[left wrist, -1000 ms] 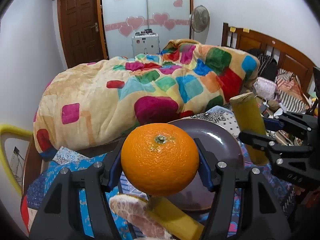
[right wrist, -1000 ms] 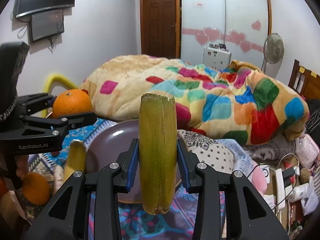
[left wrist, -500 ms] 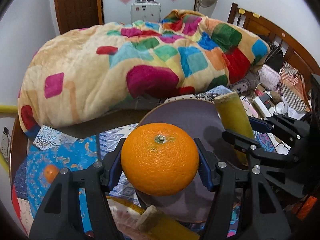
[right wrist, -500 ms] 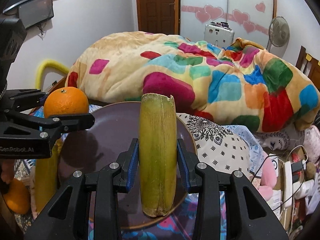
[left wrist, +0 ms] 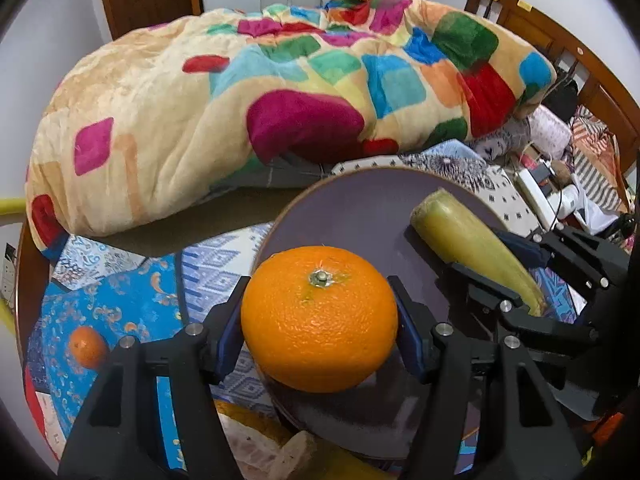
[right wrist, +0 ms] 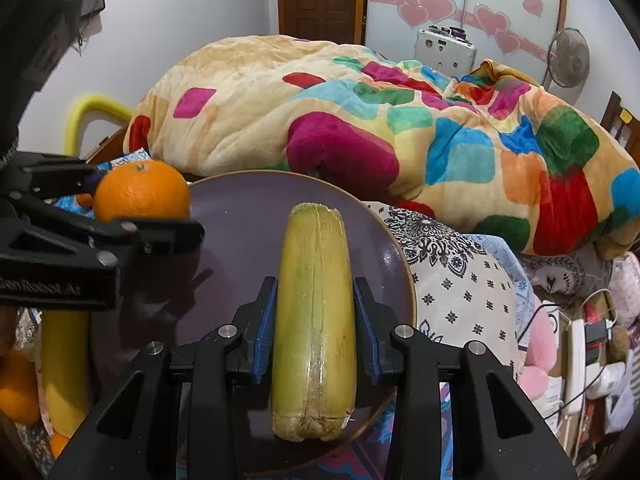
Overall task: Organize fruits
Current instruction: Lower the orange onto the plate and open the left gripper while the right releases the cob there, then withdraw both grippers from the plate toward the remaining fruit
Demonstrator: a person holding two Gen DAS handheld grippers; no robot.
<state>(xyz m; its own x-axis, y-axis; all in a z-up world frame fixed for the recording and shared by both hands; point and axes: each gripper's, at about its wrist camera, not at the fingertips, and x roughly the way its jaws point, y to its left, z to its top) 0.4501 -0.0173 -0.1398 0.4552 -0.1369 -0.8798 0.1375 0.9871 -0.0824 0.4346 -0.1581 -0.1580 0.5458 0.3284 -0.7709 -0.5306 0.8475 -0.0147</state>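
Observation:
My left gripper [left wrist: 320,332] is shut on a large orange [left wrist: 319,318] and holds it over the near left edge of a dark purple plate [left wrist: 360,204]. My right gripper [right wrist: 315,326] is shut on a yellow-green cut stalk piece [right wrist: 314,320], held lengthwise low over the plate [right wrist: 240,208]. The stalk [left wrist: 468,248] also shows at the plate's right side in the left wrist view. The orange [right wrist: 141,190] and the left gripper show at the left of the right wrist view.
The plate lies on a blue patterned cloth [left wrist: 132,300]. A small orange [left wrist: 87,346] sits on the cloth at left. More yellow stalk pieces [right wrist: 64,364] and oranges [right wrist: 16,384] lie near the plate's left. A colourful blanket [left wrist: 280,92] covers the bed behind; clutter [right wrist: 580,340] lies right.
Both grippers have tilted down and come lower over the plate. The orange and the stalk stay held; the stalk now lies closer to the plate surface.

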